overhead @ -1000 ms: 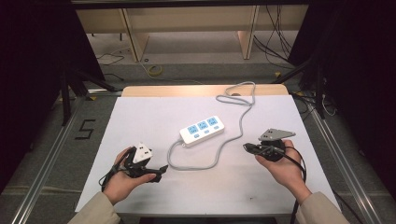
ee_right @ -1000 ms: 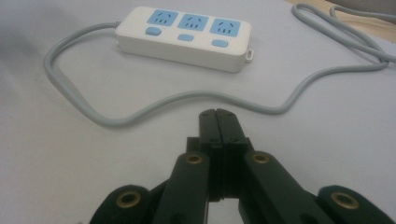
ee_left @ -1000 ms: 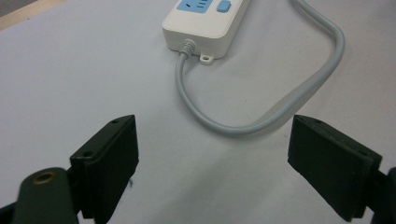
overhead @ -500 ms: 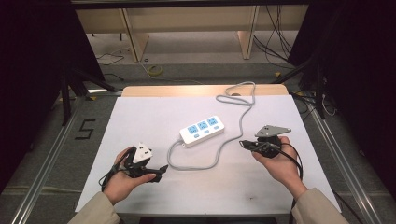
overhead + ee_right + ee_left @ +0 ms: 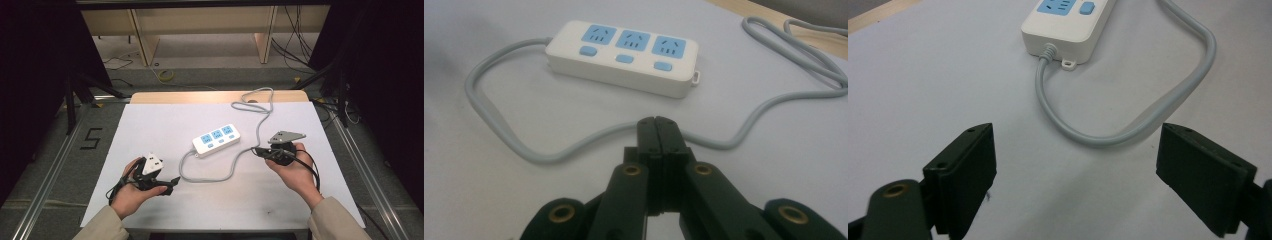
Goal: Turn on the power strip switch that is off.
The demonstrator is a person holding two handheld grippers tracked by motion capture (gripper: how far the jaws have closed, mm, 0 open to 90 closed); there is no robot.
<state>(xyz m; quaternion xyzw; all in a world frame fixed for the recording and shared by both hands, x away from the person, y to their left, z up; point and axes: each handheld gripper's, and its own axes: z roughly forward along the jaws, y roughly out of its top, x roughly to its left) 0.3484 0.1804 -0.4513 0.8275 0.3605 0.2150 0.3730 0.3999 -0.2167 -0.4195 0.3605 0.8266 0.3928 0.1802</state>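
Note:
A white power strip with three blue sockets lies in the middle of the white table. Its grey cable loops toward the front, then runs back to the far edge. My left gripper rests at the front left, open, pointing at the cable loop. In the left gripper view its jaws stand wide apart with nothing between them, the cable and the strip's end beyond. My right gripper is shut and empty, right of the strip. Its tips sit just short of the cable, facing the strip.
A bare wooden strip shows at the table's far edge, where the cable coils. Metal rails flank the table, and a "5" mark is on the floor at left. Shelving stands behind.
My right gripper has crept a little left and forward, toward the cable and strip. The left gripper and the strip have stayed put.

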